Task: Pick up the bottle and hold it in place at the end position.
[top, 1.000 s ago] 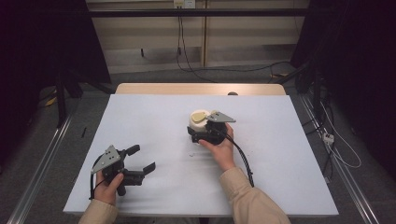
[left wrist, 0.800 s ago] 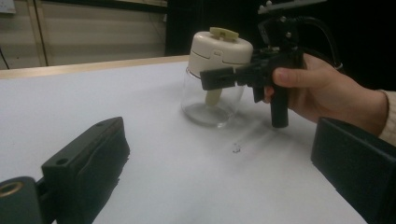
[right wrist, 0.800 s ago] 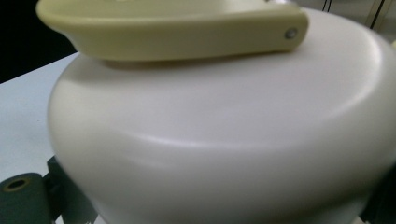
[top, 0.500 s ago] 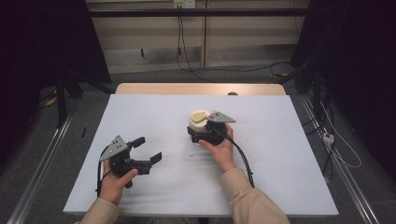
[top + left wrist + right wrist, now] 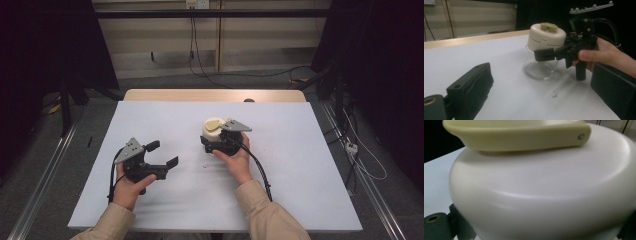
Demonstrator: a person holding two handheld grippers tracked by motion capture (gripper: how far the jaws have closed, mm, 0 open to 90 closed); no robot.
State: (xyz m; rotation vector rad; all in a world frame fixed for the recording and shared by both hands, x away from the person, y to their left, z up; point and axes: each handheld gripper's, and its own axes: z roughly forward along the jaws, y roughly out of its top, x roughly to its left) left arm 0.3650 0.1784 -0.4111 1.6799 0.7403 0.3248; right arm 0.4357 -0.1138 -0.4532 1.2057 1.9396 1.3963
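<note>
Right gripper (image 5: 212, 142) has its fingers closed on the cream-lidded glass jar (image 5: 544, 47) standing mid-worktop (image 5: 300, 165); left gripper (image 5: 162, 154), fingers wide apart and empty, should approach the lid (image 5: 544, 195) level, keeping the jar upright.

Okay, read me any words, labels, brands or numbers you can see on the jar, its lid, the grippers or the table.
None can be read: the jar, its cream lid with the green handle, the left gripper, the right gripper and the white table show no print.
</note>
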